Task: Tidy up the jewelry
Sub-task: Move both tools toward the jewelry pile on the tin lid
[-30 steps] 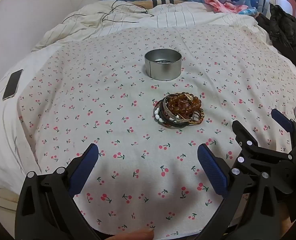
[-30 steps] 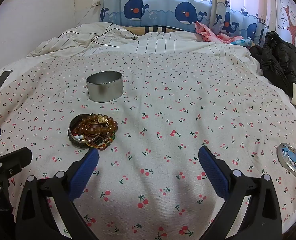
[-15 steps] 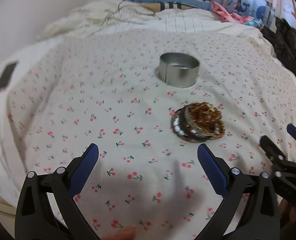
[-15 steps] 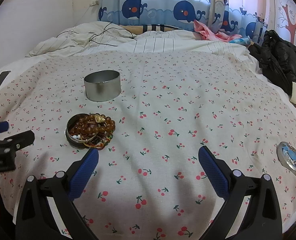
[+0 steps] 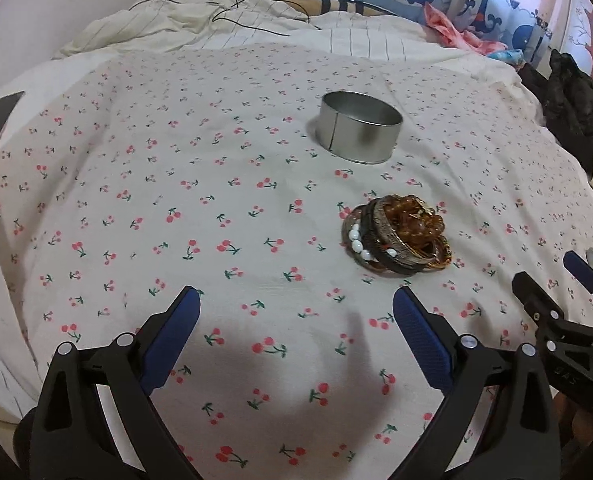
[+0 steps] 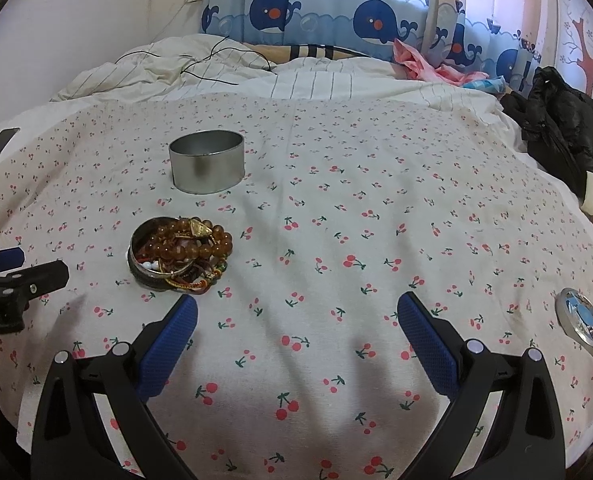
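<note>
Right wrist: jewelry pile (image 6: 180, 254) beside tin (image 6: 206, 167)

Our left tool (image 5: 294, 322) swings left and draws nearer the bed: the heap of bracelets (image 5: 396, 236) and the tin (image 5: 359, 133) now lie ahead to its right, no longer between its fingers.

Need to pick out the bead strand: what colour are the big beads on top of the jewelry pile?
Amber-brown, translucent beads; clearest in the right wrist view.
</note>
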Demonstrator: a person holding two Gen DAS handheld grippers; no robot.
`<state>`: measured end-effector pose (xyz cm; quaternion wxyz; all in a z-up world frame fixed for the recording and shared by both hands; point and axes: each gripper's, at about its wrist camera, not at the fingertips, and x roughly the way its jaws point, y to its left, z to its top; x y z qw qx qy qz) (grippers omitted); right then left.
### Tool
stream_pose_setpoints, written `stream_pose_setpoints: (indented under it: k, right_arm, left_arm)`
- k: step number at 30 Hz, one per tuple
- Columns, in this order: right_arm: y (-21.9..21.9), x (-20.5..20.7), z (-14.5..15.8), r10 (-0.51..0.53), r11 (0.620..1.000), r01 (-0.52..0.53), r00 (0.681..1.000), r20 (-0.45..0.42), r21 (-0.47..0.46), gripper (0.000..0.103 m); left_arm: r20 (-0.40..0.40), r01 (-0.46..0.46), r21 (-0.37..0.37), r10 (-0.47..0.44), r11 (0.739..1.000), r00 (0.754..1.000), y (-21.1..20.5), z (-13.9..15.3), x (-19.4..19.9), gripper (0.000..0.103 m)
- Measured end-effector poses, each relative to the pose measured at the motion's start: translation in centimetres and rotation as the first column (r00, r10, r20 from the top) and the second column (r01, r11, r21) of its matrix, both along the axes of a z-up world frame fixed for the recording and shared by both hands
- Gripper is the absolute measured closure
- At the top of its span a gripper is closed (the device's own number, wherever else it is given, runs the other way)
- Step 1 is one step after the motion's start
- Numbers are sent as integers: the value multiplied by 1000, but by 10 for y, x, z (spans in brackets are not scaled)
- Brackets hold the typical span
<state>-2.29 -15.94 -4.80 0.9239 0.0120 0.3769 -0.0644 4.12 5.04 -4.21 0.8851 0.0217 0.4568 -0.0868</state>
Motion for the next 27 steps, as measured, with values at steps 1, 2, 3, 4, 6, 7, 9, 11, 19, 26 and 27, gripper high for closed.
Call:
stream_pose_setpoints:
  k: [1, 2, 3, 4, 6, 7, 9, 11, 19, 26, 27]
  right_arm:
    - [0, 0, 0, 1, 1000, -1, 1000, 0, -1, 7]
    - [0, 0, 1, 1, 1000, -1, 1000, 2, 0, 7]
    - [1, 0, 1, 1, 1000, -1, 1000, 2, 0, 7]
    - [0, -1, 1, 2, 1000, -2, 1000, 4, 0, 7]
    - [0, -1, 1, 3, 1000, -3, 1000, 6, 3, 7]
    - [0, -2, 2, 4, 1000, -4, 1000, 7, 3, 7]
    - [0, -3, 3, 6, 1000, -6, 1000, 12, 7, 7]
    - [0, -3, 3, 7, 1000, -7, 1000, 13, 10, 7]
    - [-1, -4, 6, 5, 1000, -5, 1000, 17, 21, 7]
    - [0, -3, 6, 8, 1000, -8, 1000, 15, 21, 7]
    - [-1, -3, 6, 8, 1000, -8, 1000, 15, 21, 7]
  left_arm:
    - [-3, 9, -2, -9, 1000, 1000, -3, 0, -2, 10]
    - [-4, 12, -9, -12, 1000, 1000, -4, 1, -3, 10]
    - [-3, 11, -14, -12, 1000, 1000, -5, 2, -5, 10]
    - [-4, 10, -23, -10, 1000, 1000, -5, 2, -6, 10]
    - [-17, 7, -46, -8, 999, 1000, -7, 3, -8, 10]
    - [-16, 1, -49, -2, 999, 1000, -8, 4, -9, 10]
    - [-6, 3, -46, -3, 999, 1000, -10, 7, -13, 10]
    - [10, 1, -27, -1, 1000, 1000, -14, 10, -16, 9]
    - [38, -8, 8, 8, 1000, 999, -20, 19, -23, 7]
    - [29, -13, 12, 13, 1000, 999, -18, 17, -22, 7]
    - [28, -13, 13, 13, 1000, 1000, -18, 16, -22, 7]
